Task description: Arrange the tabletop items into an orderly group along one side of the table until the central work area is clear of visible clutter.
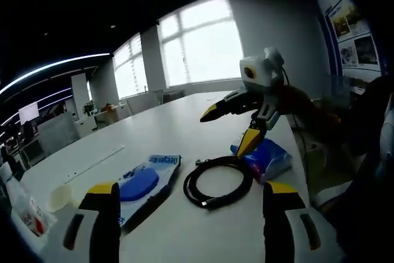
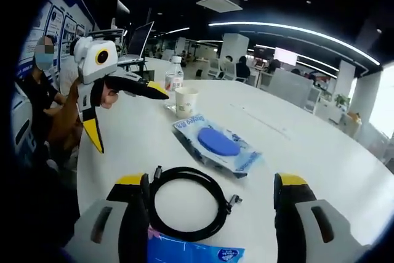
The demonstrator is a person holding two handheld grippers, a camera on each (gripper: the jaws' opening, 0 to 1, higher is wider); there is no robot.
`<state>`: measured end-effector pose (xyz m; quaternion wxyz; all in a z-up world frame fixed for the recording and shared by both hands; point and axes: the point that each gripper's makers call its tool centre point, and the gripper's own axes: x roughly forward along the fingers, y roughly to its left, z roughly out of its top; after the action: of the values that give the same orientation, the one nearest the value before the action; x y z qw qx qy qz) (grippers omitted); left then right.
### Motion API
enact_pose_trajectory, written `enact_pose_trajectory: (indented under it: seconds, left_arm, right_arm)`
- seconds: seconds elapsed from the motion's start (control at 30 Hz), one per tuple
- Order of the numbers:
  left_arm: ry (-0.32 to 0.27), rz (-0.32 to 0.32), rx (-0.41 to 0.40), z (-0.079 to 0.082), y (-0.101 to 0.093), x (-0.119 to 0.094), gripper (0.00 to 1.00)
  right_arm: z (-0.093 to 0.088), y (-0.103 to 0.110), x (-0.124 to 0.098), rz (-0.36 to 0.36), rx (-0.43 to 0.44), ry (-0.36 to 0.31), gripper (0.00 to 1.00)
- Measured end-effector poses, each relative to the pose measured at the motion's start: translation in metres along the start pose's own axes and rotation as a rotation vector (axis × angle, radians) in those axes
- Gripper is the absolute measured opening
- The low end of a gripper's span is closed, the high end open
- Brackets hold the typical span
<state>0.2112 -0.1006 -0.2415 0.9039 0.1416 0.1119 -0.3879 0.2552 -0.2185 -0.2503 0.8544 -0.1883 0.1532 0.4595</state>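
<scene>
White table (image 1: 184, 115): we see its broad pale top carrying all the clutter, with much bare surface beyond.
Wipes pack (image 2: 218, 144): flat, blue-lidded, long axis running away from our right jaws and slanting off to their right side; it lies just past the cable.
Cable coil (image 2: 184, 201): black loop lying flat between our right jaws' tips, touching the blue tissue packet (image 2: 191, 252) at the near edge.
Cup and bottle: paper cup (image 2: 186, 101) beside a water bottle (image 2: 174, 78), well beyond the pack.
Right gripper (image 2: 209, 192): jaws wide, holding nothing, hovering nearest the coil, so we judge it best placed to take it.
Left gripper (image 1: 191, 201): jaws wide, empty, facing the same 2 items from the opposite side.
</scene>
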Motion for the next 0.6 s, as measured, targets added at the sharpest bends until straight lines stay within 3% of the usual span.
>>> enact_pose_trajectory:
  seconds: [0.6]
  left_arm:
    - [-0.003,-0.124,-0.004,-0.005,-0.055,0.026,0.93]
  right_arm:
    - [-0.029,0.001,-0.03,-0.031,0.036,0.005,0.74]
